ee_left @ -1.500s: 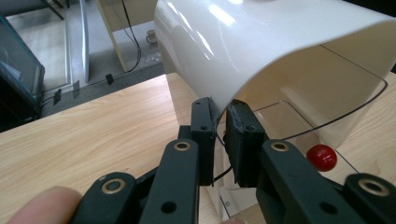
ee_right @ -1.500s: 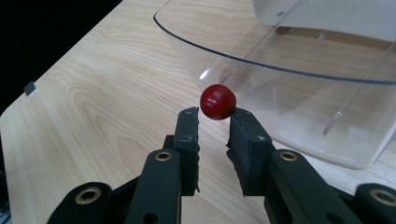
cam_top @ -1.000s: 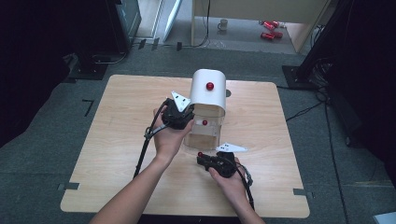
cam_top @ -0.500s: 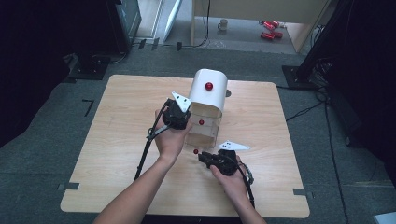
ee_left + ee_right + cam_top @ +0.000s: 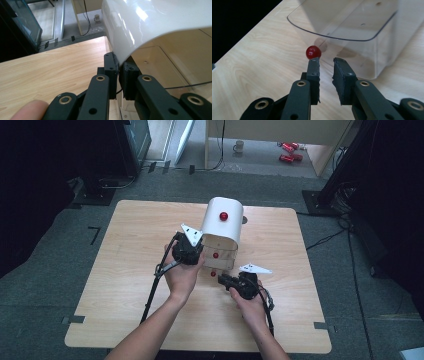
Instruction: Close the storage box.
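A box with a white curved lid (image 5: 223, 227) stands mid-table, a red knob (image 5: 223, 216) on top of the lid. My left gripper (image 5: 196, 251) is shut on the lid's lower edge (image 5: 125, 53), one pad on each side of it. A clear plastic drawer (image 5: 352, 37) sticks out of the box toward me, with a small red knob (image 5: 313, 52) on its front. My right gripper (image 5: 326, 65) stands open by a narrow gap just short of that knob, with nothing between its fingers. In the high view the right gripper (image 5: 223, 279) sits below the box, beside the drawer knob (image 5: 213, 274).
The box rests on a light wooden table (image 5: 130, 250) with bare wood to the left, the right and in front. Black cables (image 5: 152, 287) trail from both grippers toward the near edge. Dark floor and stands surround the table.
My right gripper has shifted slightly forward and right, toward the box. The left gripper has kept its hold on the lid's edge.
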A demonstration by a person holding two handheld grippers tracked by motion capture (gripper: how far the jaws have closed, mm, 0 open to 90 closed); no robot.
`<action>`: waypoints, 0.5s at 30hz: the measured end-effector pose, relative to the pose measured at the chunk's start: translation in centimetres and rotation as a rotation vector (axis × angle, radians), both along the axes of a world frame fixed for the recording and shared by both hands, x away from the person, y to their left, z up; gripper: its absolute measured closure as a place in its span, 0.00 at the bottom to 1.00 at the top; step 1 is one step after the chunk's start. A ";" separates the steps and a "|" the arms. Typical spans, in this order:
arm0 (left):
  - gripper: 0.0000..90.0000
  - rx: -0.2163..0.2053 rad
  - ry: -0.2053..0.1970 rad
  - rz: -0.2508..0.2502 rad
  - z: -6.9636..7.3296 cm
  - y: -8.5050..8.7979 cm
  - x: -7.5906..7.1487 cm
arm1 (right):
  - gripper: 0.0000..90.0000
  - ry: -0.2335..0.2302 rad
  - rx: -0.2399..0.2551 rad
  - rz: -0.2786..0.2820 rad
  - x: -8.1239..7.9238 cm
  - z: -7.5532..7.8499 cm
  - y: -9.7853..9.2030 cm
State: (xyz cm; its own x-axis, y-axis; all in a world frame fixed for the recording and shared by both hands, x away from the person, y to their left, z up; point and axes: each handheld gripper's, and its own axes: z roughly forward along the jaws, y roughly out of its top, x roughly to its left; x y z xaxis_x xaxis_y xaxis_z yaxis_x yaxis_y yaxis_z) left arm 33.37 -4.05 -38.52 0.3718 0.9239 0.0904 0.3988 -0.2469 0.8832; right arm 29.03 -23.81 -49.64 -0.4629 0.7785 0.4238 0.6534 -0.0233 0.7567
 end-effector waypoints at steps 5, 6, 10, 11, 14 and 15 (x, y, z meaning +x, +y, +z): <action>0.95 -0.031 0.014 0.026 0.0 -0.4 -0.8 | 0.84 -0.008 0.011 -0.048 0.9 0.3 -1.2; 0.95 -0.031 0.014 0.026 0.0 -0.4 -0.8 | 0.85 -0.009 0.012 -0.054 1.0 0.4 -1.4; 0.94 -0.044 0.020 0.028 -0.1 -0.5 -1.1 | 0.85 -0.006 0.010 -0.071 1.2 0.4 -1.8; 0.94 -0.052 0.021 0.023 -0.1 -0.5 -1.1 | 0.84 -0.007 0.012 -0.075 1.2 0.4 -1.9; 0.94 -0.062 0.017 0.020 -0.1 -0.3 -1.1 | 0.83 -0.010 0.011 -0.078 1.1 0.4 -2.0; 0.93 -0.097 0.014 0.015 -0.3 0.0 -1.1 | 0.80 -0.020 0.004 -0.079 1.0 0.5 -2.2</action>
